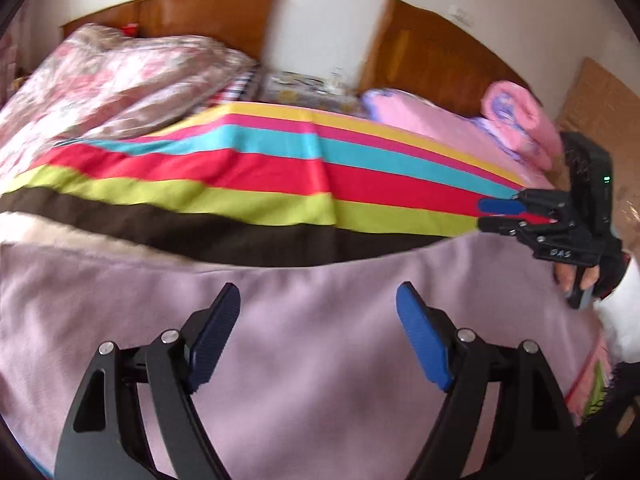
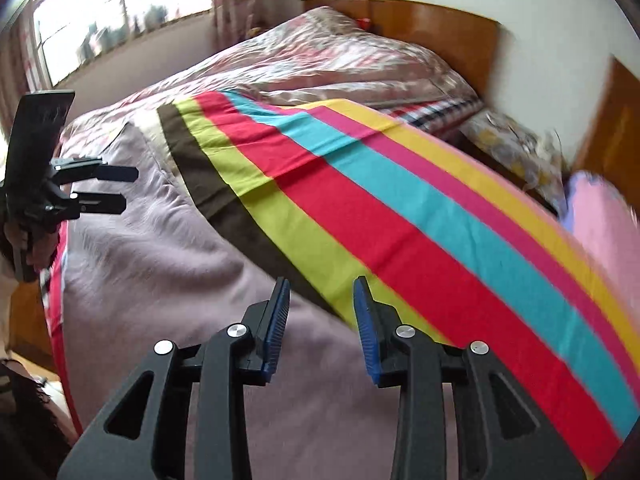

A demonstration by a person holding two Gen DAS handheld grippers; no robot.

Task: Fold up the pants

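Note:
Mauve pink pants [image 1: 304, 320] lie spread flat on the near part of the bed, over a striped sheet [image 1: 280, 184]. They also show in the right wrist view [image 2: 168, 264]. My left gripper [image 1: 318, 300] hovers over the pants, jaws wide open and empty. It shows at the left edge of the right wrist view [image 2: 128, 188], open. My right gripper [image 2: 322, 292] is open and empty above the pants' edge by the striped sheet [image 2: 400, 208]. In the left wrist view it [image 1: 486, 214] is at the right, over the sheet, jaws a little apart.
A floral quilt [image 1: 104, 80] is heaped at the back left against the wooden headboard [image 1: 200, 16]. A pink folded blanket [image 1: 516, 120] and pink bedding lie at the back right. A window [image 2: 104, 20] is at the far left.

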